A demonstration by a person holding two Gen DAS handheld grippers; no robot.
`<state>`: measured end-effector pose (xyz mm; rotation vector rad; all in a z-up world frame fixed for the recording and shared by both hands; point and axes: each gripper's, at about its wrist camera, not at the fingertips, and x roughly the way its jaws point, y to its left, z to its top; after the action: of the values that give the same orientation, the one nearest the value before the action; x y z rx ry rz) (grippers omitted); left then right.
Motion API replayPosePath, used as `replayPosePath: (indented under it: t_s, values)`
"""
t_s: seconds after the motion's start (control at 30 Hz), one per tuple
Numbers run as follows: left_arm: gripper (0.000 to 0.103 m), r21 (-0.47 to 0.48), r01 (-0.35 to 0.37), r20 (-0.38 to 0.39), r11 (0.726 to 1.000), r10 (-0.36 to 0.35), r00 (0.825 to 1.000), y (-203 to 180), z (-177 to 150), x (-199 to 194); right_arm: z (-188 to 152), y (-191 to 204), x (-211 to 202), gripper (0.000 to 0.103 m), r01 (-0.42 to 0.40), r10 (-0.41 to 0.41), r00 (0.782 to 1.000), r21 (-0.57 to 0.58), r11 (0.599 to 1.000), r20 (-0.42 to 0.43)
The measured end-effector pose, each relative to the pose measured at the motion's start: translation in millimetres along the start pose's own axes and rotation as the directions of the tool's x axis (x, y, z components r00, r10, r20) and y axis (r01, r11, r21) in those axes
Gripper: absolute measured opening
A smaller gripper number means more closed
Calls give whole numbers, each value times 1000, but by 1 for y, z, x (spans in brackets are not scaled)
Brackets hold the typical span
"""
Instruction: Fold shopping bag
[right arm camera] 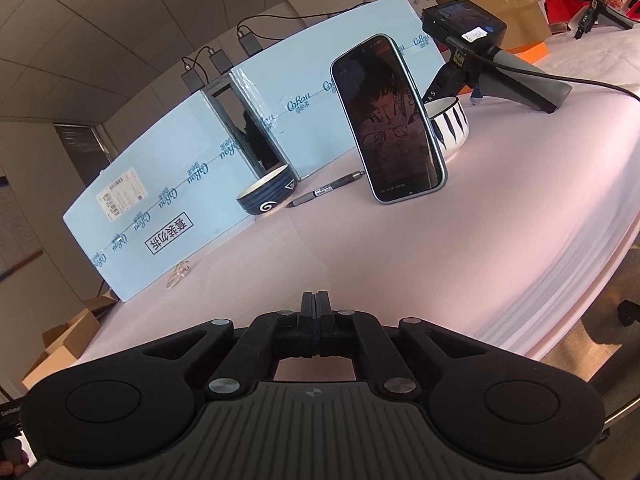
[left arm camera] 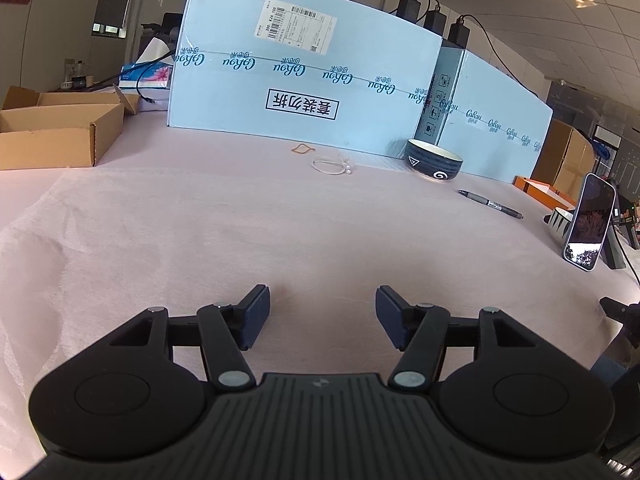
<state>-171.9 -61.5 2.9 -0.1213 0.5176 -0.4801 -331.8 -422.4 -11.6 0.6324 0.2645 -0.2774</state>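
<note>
Shopping bag (left arm camera: 200,232): pale pink, spread flat across the table. Left gripper (left arm camera: 322,314): jaws spread over it, nothing between. Right gripper (right arm camera: 316,304): pressed together (whether pinching fabric, unclear). Beyond: dark bowl (left arm camera: 434,160), pen (left arm camera: 490,204), propped phone (right arm camera: 388,120), blue cartons (left arm camera: 304,68).

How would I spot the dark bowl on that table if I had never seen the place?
Find the long pale blue cartons standing along the back of the pink-covered table. Where two cartons meet, the dark bowl sits just in front, with a pen beside it. Unlike the white striped bowl behind the propped phone, it is navy with white spiral and triangle marks.
</note>
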Motion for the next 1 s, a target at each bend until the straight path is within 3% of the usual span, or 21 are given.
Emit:
replayPosePath:
  t_s: [0.1,0.2,0.33,0.47,0.7,0.8,1.0]
  values:
    - [59,2,-11,6,1000,11,1000,2,1,-5,-3,15,16,1,-91,91,996,15,996,-20]
    - [59,-6,-10,10,1000,11,1000,6,1,-9,-7,36,37,1,-199,201,978,41,979,-55]
    - [60,-11,-14,13,1000,14,1000,12,-2,-19,-16,72,67,1,-349,357,925,78,934,-130]
    - [60,-34,-36,22,999,37,999,22,-5,-31,-24,112,81,1,-423,418,891,9,906,-176]
    - [61,-78,-40,48,996,44,998,43,-10,-45,-29,153,93,1,-541,531,812,29,840,-244]
    - [61,-97,-12,72,995,19,997,50,-12,-52,-35,177,98,1,-612,599,751,45,789,-278]
    - [61,-199,80,140,977,-53,989,74,-23,-78,-67,251,117,1,-773,729,552,79,629,-405]
